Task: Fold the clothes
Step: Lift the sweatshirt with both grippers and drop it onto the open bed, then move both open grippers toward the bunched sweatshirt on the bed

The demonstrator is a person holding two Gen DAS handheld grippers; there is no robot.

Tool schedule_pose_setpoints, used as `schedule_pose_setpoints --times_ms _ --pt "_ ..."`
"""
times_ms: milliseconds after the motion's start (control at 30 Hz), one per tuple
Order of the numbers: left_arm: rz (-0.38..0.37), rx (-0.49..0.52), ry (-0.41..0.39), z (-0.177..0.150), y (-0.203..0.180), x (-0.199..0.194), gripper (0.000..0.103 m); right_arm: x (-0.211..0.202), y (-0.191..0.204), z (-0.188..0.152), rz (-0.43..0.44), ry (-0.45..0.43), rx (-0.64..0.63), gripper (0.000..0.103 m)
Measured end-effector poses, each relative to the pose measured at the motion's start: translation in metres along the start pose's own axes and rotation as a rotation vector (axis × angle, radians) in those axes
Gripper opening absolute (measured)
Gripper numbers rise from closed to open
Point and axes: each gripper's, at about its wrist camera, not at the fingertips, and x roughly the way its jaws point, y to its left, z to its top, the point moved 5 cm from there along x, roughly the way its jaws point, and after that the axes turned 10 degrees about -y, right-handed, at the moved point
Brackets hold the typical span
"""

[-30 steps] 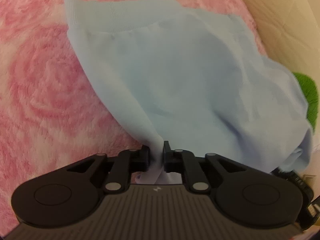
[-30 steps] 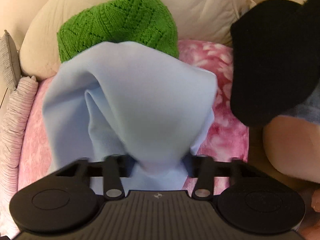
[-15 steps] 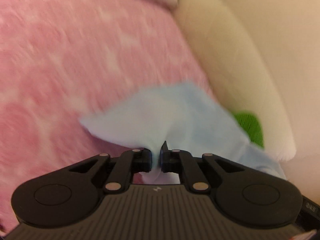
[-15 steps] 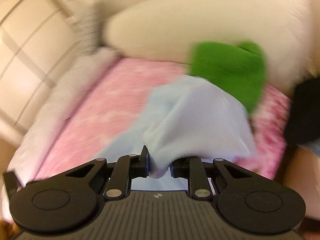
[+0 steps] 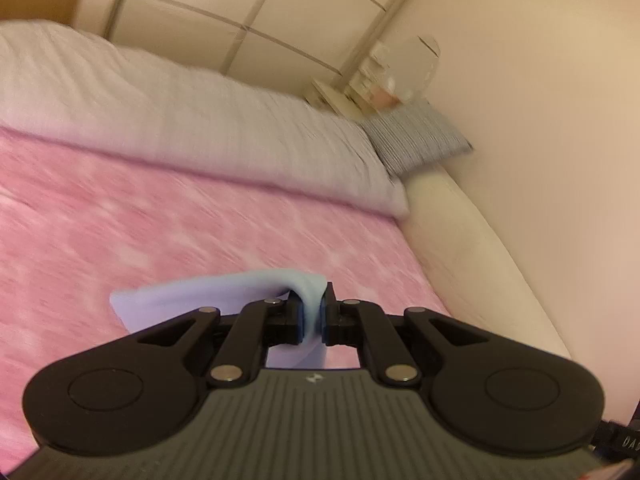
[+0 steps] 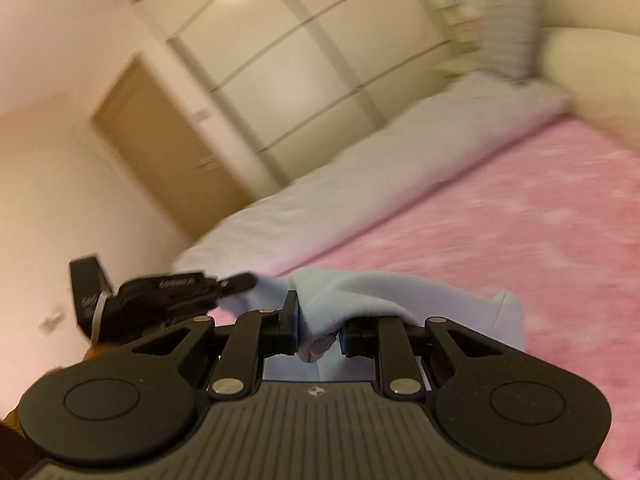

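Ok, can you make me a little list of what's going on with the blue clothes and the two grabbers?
garment: light blue cloth, lifted above the pink blanket
left gripper: shut on the cloth
right gripper: shut on a bunch of the cloth
between the grippers: cloth spans from one to the other
behind: white duvet, striped pillow, wardrobe

light-blue garment (image 5: 208,296) lifted off pink blanket (image 5: 160,232), both tools raised

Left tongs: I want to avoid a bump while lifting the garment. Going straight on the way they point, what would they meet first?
Beyond the light blue garment pinched in the left tongs, the line looks free down to the pink blanket, probably short of the white duvet. Blur leaves depth unclear.
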Motion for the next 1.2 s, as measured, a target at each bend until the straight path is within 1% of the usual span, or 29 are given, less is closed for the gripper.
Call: schedule_pose_setpoints --times_ms 33,67,100,133,167,200,233,267,300,333,433,500,533,567,667,733,800,867,967,1100,1200 --pt "0.008 0.014 -0.005 0.011 0.013 -0.014 0.005 0.013 0.019 -0.006 0.026 0.016 -0.002 0.02" --pt "0.032 0.033 -0.008 0.021 0.027 -0.026 0.005 0.026 0.037 -0.011 0.048 0.033 -0.002 0.02" --pt "0.063 0.047 0.017 0.029 0.043 -0.032 0.007 0.039 0.055 -0.016 0.07 0.05 -0.001 0.021" --pt "0.095 0.06 0.042 0.037 0.06 -0.038 0.011 0.058 0.067 -0.021 0.061 0.094 0.01 0.026" --pt "0.144 0.059 0.074 0.041 0.077 -0.042 0.02 0.079 0.077 -0.026 0.039 0.15 0.024 0.039" --pt "0.22 0.061 0.118 0.041 0.095 -0.043 0.027 0.1 0.088 -0.031 0.017 0.205 0.038 0.049" --pt "0.295 0.063 0.16 0.041 0.113 -0.045 0.028 0.121 0.095 -0.038 -0.046 0.281 0.036 0.064" --pt "0.343 0.069 0.184 0.036 0.126 -0.052 0.028 0.139 0.102 -0.045 -0.103 0.347 0.014 0.064" --pt "0.388 0.073 0.207 0.03 0.14 -0.059 0.028 0.15 0.11 -0.053 -0.124 0.395 -0.013 0.063" --pt "0.395 0.059 0.215 0.022 0.149 -0.069 0.03 0.155 0.116 -0.059 -0.128 0.416 -0.02 0.063" --pt "0.429 -0.009 0.245 -0.013 0.175 -0.102 0.032 0.159 0.125 -0.076 -0.122 0.461 -0.032 0.072" --pt "0.455 -0.055 0.27 -0.04 0.186 -0.131 0.032 0.151 0.125 -0.089 -0.155 0.49 -0.075 0.073" --pt "0.468 -0.073 0.287 -0.055 0.189 -0.139 0.032 0.147 0.125 -0.096 -0.141 0.528 -0.113 0.073" --pt "0.478 -0.093 0.297 -0.069 0.188 -0.15 0.032 0.143 0.124 -0.104 -0.114 0.577 -0.156 0.073" --pt "0.492 -0.135 0.327 -0.109 0.179 -0.18 0.032 0.124 0.111 -0.121 -0.146 0.626 -0.239 0.073" --pt "0.494 -0.145 0.343 -0.131 0.171 -0.182 0.032 0.106 0.101 -0.136 -0.172 0.651 -0.286 0.073" --pt "0.489 -0.142 0.357 -0.15 0.154 -0.188 0.033 0.092 0.088 -0.146 -0.187 0.678 -0.309 0.073" --pt "0.481 -0.128 0.368 -0.162 0.137 -0.188 0.033 0.08 0.074 -0.152 -0.187 0.702 -0.308 0.073" --pt "0.473 -0.079 0.369 -0.171 0.105 -0.186 0.039 0.06 0.065 -0.148 -0.167 0.697 -0.32 0.073" --pt "0.488 -0.017 0.359 -0.183 0.066 -0.182 0.039 0.032 0.051 -0.142 -0.146 0.687 -0.329 0.073" --pt "0.505 0.01 0.356 -0.194 0.042 -0.189 0.042 0.015 0.04 -0.144 -0.139 0.692 -0.33 0.073"
